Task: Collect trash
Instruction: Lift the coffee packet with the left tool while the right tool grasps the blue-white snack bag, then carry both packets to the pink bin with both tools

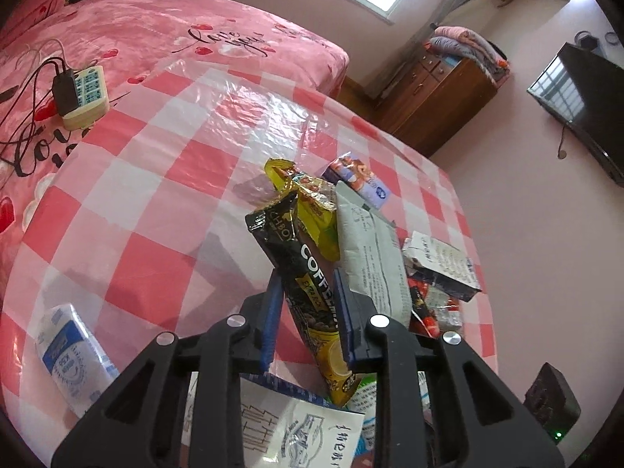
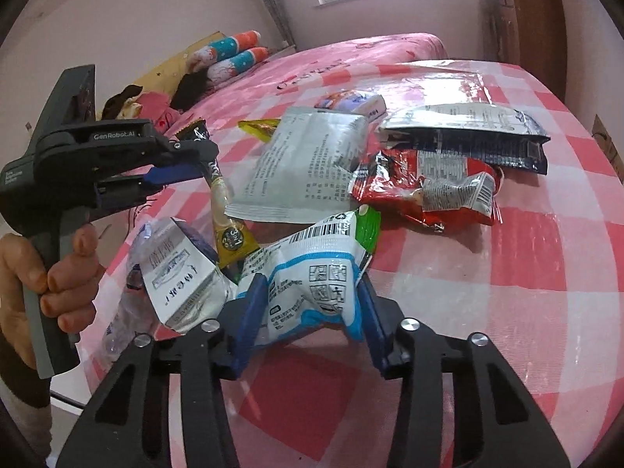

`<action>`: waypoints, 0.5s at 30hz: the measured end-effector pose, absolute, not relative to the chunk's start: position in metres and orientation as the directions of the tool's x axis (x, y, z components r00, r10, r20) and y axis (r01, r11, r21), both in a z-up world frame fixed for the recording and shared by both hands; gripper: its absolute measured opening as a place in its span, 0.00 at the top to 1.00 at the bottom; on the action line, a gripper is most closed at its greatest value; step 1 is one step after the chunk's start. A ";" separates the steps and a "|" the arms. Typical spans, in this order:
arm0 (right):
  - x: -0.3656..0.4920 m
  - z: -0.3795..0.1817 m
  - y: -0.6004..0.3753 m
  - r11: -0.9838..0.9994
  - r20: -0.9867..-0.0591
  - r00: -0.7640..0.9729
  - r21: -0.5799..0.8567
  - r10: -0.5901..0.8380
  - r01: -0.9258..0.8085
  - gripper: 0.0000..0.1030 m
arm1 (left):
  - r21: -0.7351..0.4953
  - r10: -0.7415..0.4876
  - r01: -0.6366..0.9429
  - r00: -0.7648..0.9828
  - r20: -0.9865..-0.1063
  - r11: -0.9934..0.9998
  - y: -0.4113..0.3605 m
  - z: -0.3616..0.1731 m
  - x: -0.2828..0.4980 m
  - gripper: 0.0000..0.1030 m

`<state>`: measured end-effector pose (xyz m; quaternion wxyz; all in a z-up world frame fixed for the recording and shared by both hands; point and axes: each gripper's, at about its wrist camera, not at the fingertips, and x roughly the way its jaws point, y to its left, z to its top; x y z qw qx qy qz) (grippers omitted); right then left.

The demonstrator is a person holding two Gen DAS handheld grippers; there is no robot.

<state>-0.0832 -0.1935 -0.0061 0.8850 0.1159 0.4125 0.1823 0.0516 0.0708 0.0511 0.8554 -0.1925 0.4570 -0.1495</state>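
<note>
Coffee sachet (image 1: 312, 292) between left gripper (image 1: 308, 312) pads

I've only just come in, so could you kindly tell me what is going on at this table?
A person is collecting empty snack wrappers from a table with a pink checked tablecloth, a handheld gripper in each hand. The left gripper is shut on a black and yellow coffee sachet, lifted off the cloth. The right gripper has its fingers on either side of a crumpled white and blue packet, pressing it. A red wrapper, a grey pouch and others lie uncollected.
</note>
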 end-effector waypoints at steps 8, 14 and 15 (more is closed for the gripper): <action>-0.094 0.001 -0.209 0.883 -0.628 0.632 0.412 0.454 -0.224 0.60 | -0.528 -0.484 0.091 0.552 -0.679 0.844 0.082 0.062 0.035 0.76; -0.104 0.009 -0.217 0.886 -0.588 0.680 0.411 0.437 -0.214 0.60 | -0.560 -0.523 0.125 0.564 -0.639 0.819 0.087 0.077 0.020 0.76; -0.105 0.010 -0.218 0.889 -0.586 0.686 0.406 0.431 -0.211 0.60 | -0.564 -0.529 0.132 0.567 -0.632 0.815 0.087 0.080 0.017 0.76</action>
